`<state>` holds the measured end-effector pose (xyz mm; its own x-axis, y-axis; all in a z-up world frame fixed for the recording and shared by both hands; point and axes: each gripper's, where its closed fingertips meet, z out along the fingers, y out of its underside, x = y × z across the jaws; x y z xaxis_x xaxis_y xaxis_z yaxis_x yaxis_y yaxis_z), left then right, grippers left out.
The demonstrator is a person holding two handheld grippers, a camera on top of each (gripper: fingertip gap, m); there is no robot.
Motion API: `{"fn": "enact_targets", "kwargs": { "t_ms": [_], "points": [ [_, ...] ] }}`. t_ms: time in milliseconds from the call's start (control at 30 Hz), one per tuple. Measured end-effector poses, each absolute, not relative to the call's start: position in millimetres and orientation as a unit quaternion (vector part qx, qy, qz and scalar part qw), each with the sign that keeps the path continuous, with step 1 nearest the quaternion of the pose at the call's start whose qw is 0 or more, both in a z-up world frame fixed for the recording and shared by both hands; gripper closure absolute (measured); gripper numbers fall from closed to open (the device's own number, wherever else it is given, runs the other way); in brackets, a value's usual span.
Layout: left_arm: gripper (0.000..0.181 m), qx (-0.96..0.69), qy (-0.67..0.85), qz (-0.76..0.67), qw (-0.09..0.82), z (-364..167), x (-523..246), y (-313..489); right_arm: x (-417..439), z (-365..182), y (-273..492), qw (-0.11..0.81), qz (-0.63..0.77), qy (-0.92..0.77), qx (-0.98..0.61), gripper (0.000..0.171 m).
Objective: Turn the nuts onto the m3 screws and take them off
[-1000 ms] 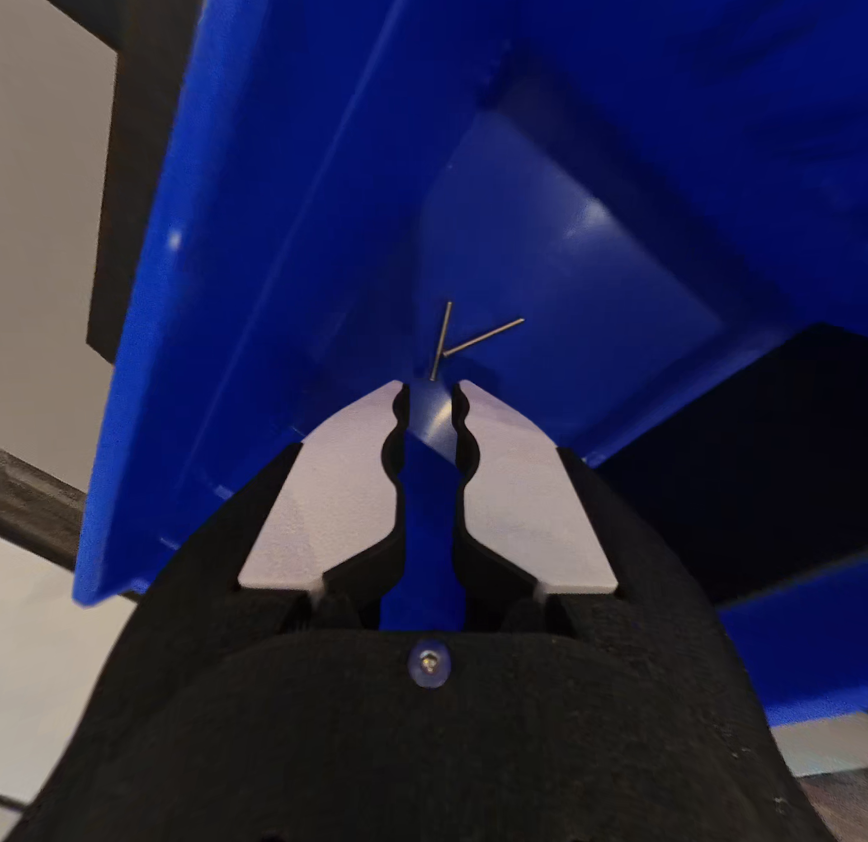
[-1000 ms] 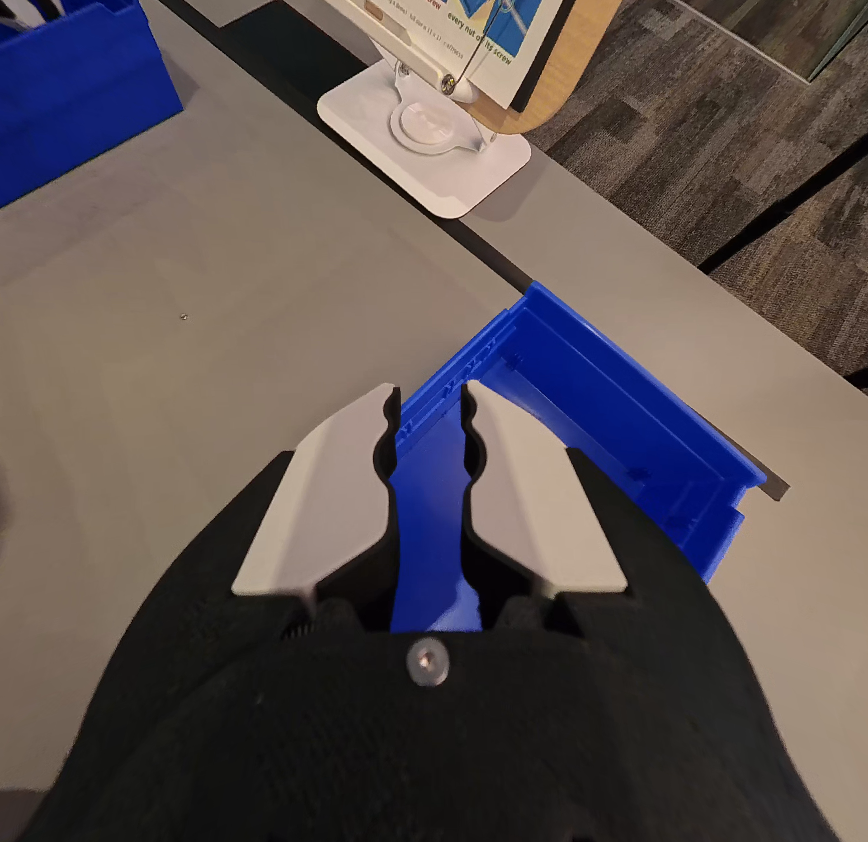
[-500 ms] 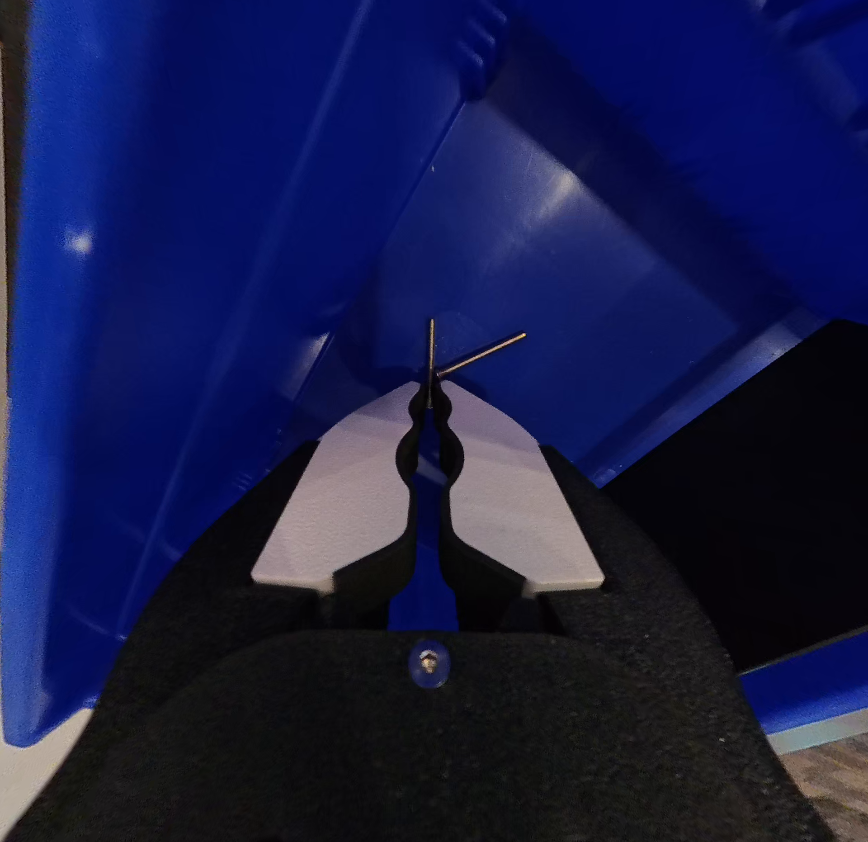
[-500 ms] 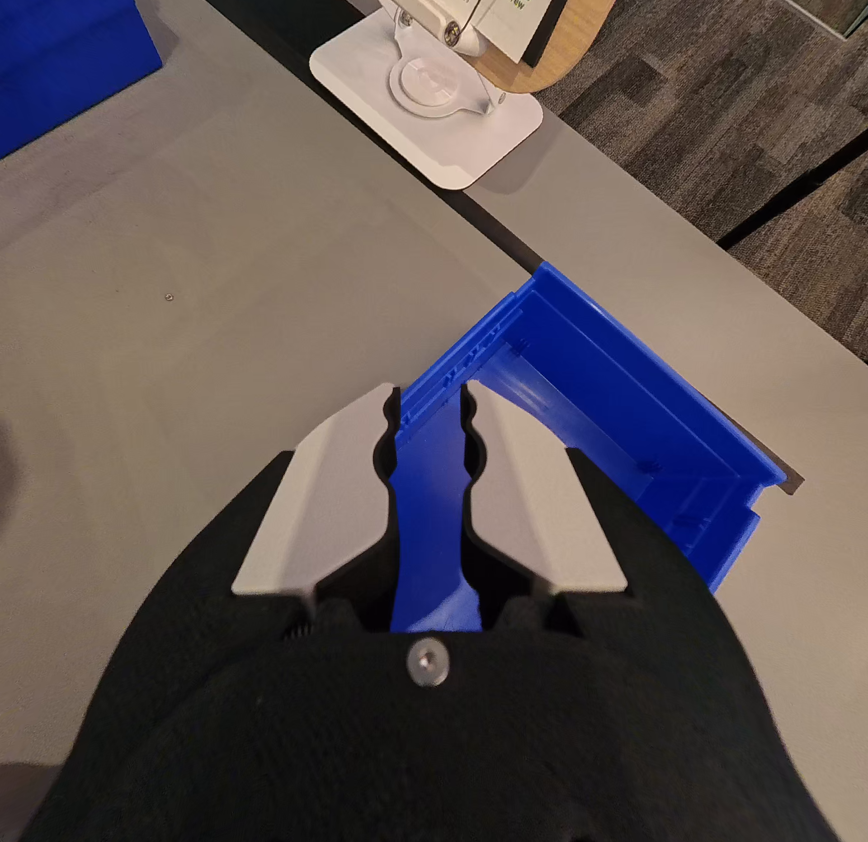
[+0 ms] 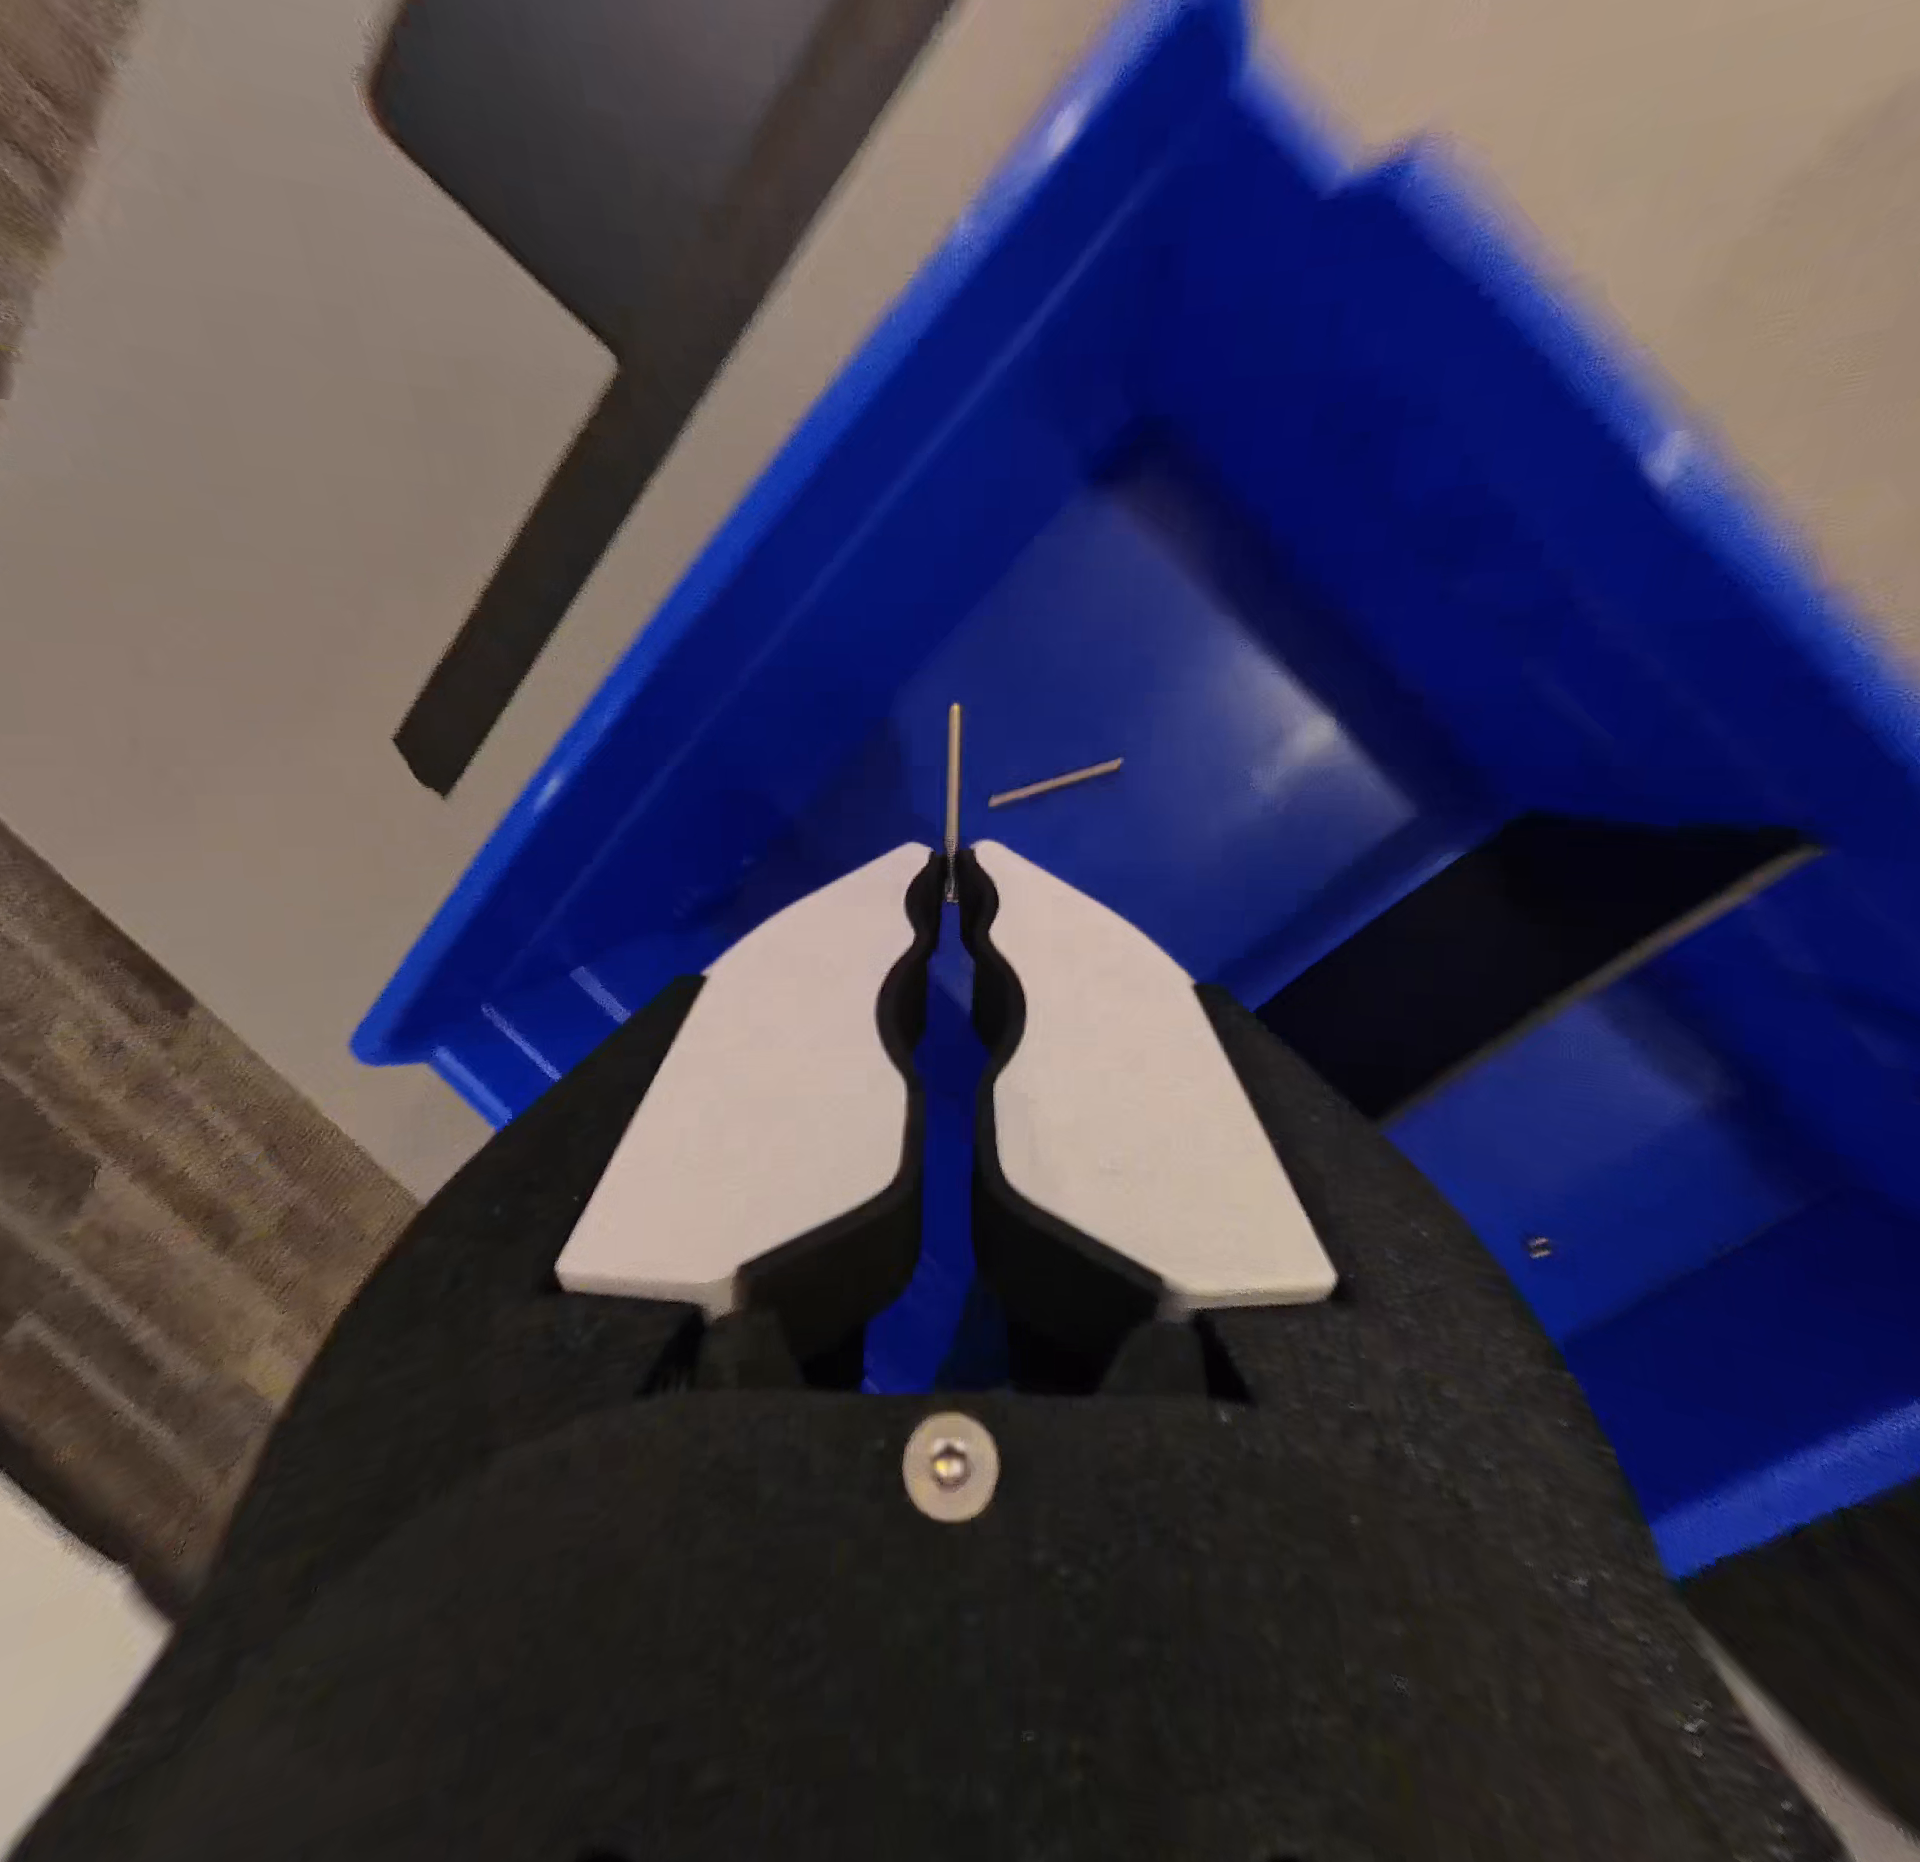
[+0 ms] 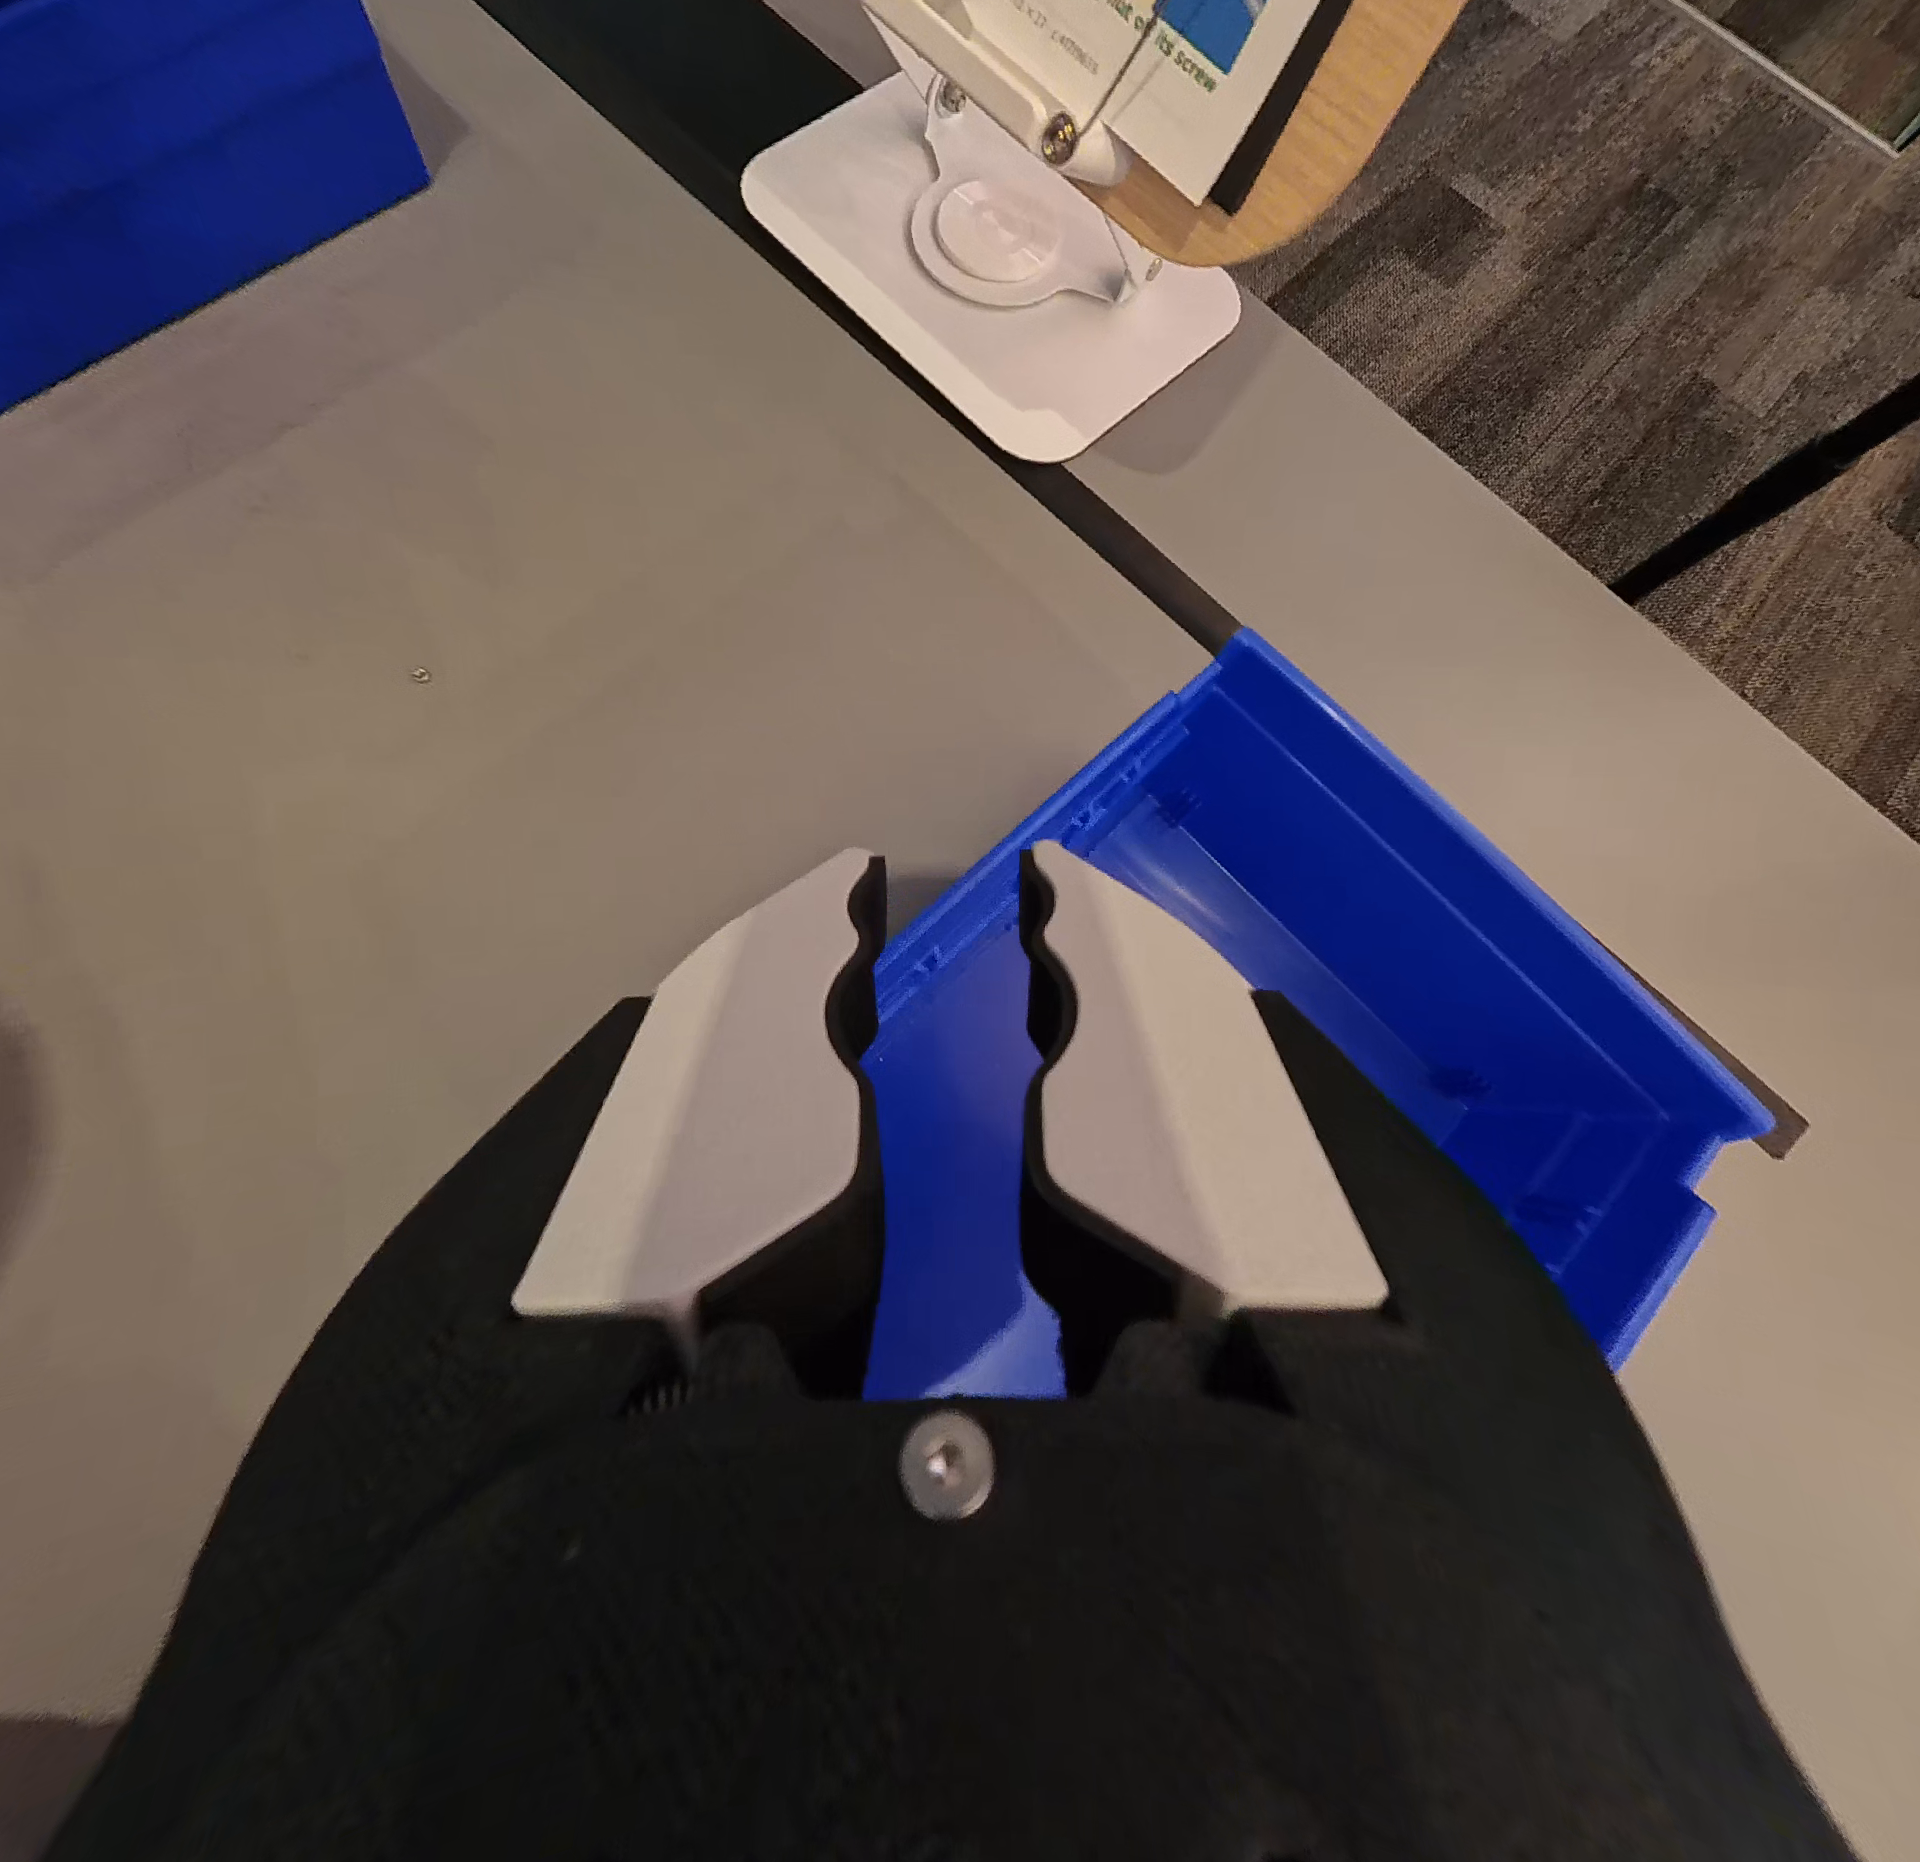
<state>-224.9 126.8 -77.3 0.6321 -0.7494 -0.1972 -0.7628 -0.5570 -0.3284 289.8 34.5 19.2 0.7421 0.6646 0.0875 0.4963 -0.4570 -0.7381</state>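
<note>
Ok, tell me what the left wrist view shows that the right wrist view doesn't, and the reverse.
Only the left wrist view: the left tool shut on a thin metal screw, a second thin metal screw lying loose on the floor of a blue plastic bin.

Only the right wrist view: the right tool open and empty above another blue plastic bin, a white stand holding a printed card, and a tiny metal piece on the table.

Both: the grey tabletop and dark patterned floor.
</note>
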Motion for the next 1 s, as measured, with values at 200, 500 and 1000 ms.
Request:
{"fn": "enact_targets", "kwargs": {
  "t_ms": [200,500,1000],
  "points": [
    [0.178,-0.834,0.414,-0.142,0.336,7.8,-126.1,93.7,248.2,38.3,28.2,0.43,0.156,-0.38,-0.804,0.146],
    [0.179,-0.685,0.386,-0.499,0.365,99.7,23.4,0.3,159.8,79.3,-9.8,0.48,0.302,-0.44,-0.697,0.145],
    [0.179,-0.633,0.466,-0.512,0.346,90.8,93.9,-61.2,85.9,113.1,-45.5,0.464,0.54,-0.384,-0.588,0.14]
  ]
}}
